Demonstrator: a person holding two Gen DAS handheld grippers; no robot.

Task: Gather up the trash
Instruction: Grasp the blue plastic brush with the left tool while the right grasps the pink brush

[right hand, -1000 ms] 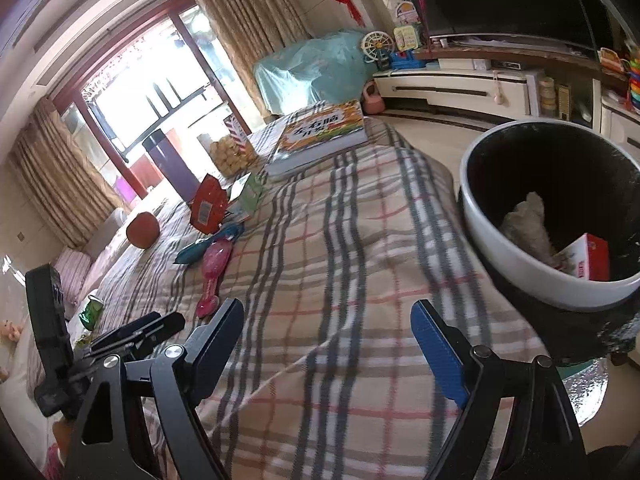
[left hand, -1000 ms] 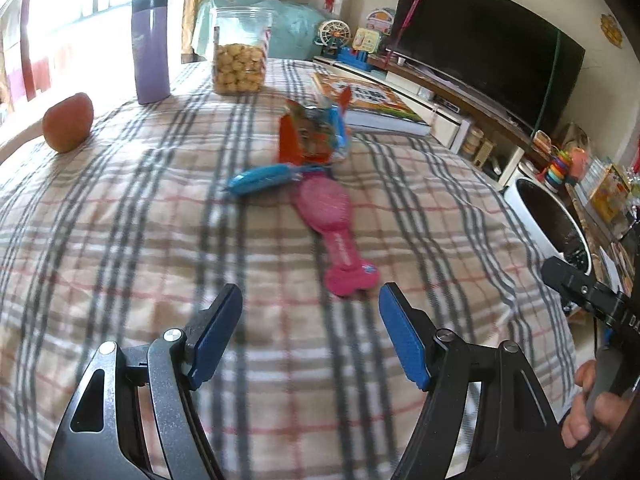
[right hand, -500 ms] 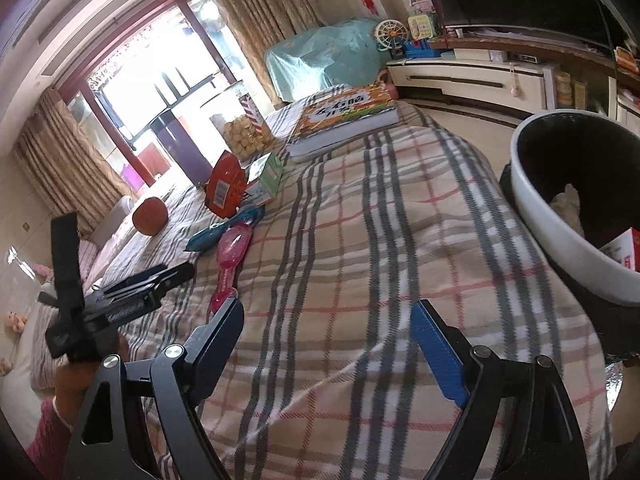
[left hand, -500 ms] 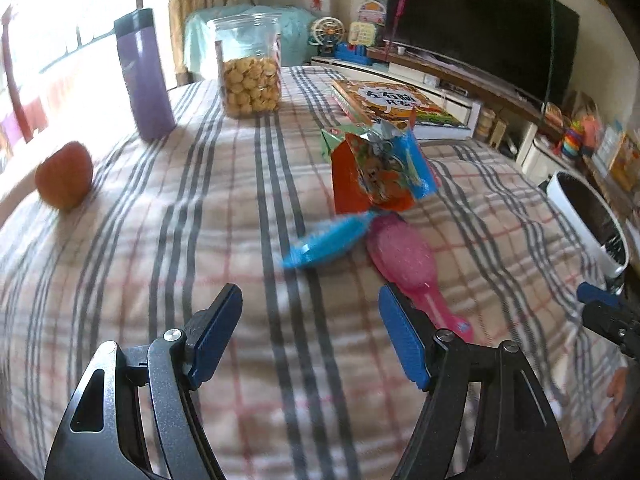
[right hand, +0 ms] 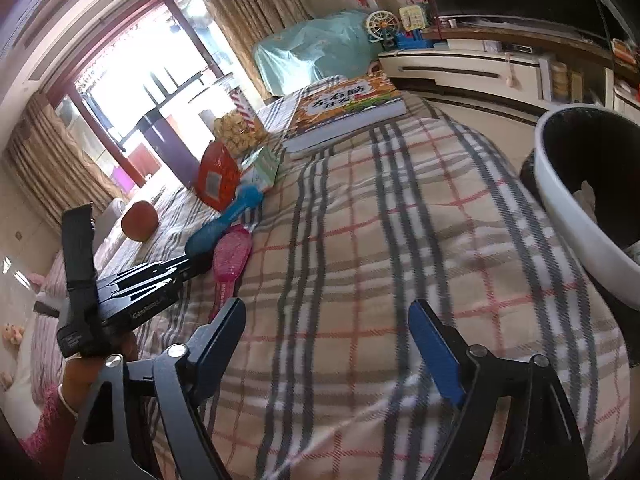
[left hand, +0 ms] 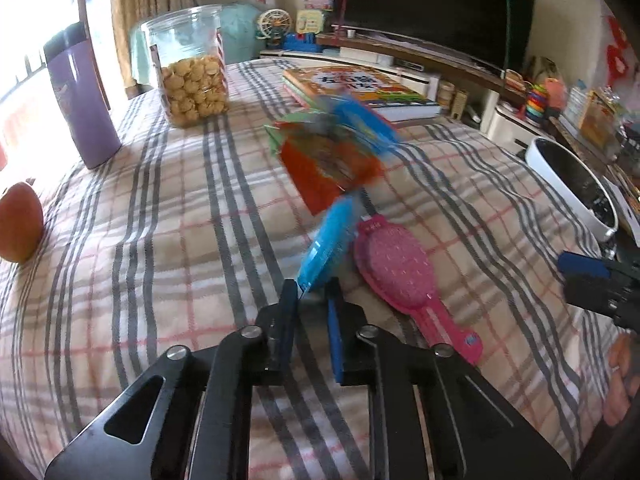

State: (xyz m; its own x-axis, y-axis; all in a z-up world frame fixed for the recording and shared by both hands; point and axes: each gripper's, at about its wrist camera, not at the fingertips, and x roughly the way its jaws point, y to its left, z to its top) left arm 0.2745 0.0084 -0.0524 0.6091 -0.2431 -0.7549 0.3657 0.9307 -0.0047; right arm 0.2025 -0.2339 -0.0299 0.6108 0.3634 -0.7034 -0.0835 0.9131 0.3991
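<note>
Now the left gripper [left hand: 311,304] is being held closed on the near end of a long blue plastic wrapper [left hand: 329,242], its jaws having just snapped together from wide apart, with the wrapper's tip pinched between the blue pads. From that grip the wrapper is stretching forward and slightly right, blurred, toward a crumpled red and orange snack bag [left hand: 328,164] lying farther ahead of the claw. Just to the right of the left gripper, touching or nearly touching the wrapper, a pink plastic hairbrush [left hand: 394,268] is lying bristles up on the plaid checked tablecloth [left hand: 168,248]. Farther ahead and to the left, a clear plastic jar of round biscuits [left hand: 191,76] and a tall purple tumbler [left hand: 80,96] are standing upright, and a reddish orange fruit [left hand: 18,222] is resting well to the left. Ahead and to the right, a stack of colourful picture books [left hand: 360,88] is lying flat. The right gripper [right hand: 328,344] is being held above bare cloth with its jaws wide apart and nothing between them, though they have just been narrowing slightly. Well to its right, beyond the table edge, a round bin with a white rim and black liner [right hand: 568,216] is standing, with pale crumpled waste partly visible inside. To the right gripper's left, the other claw is being carried by a hand [right hand: 96,364] with a pink sleeve.
</note>
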